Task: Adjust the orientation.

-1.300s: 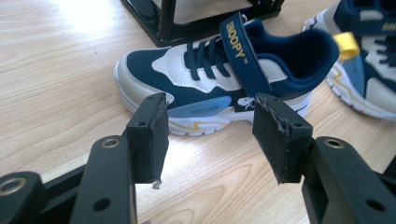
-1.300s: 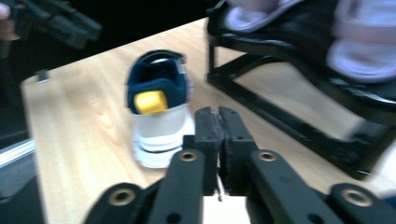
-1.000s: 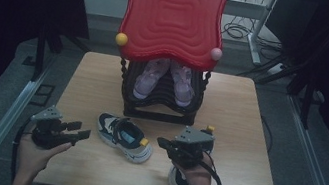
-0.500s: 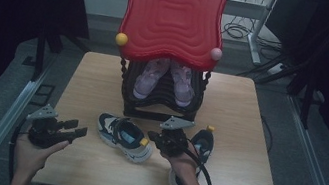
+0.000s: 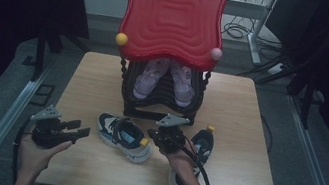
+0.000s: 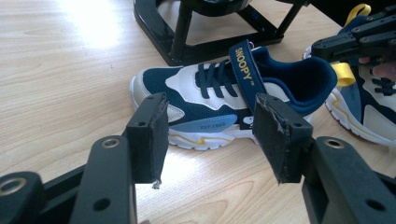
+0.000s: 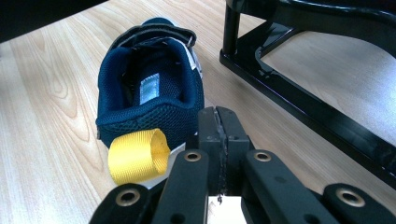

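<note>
Black shoe rack point(image 5: 160, 107) stands just behind both navy sneakers point(image 5: 125, 137).

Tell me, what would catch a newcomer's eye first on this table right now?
The big wavy red panel topping the black rack at the table's far middle, with pale purple shoes tucked beneath it. Next, the navy-and-white sneaker lying at the front centre, a yellow loop at its heel. The right claw sits shut beside that heel, while the left claw waits open at the front left, aimed at the sneaker's side.
</note>
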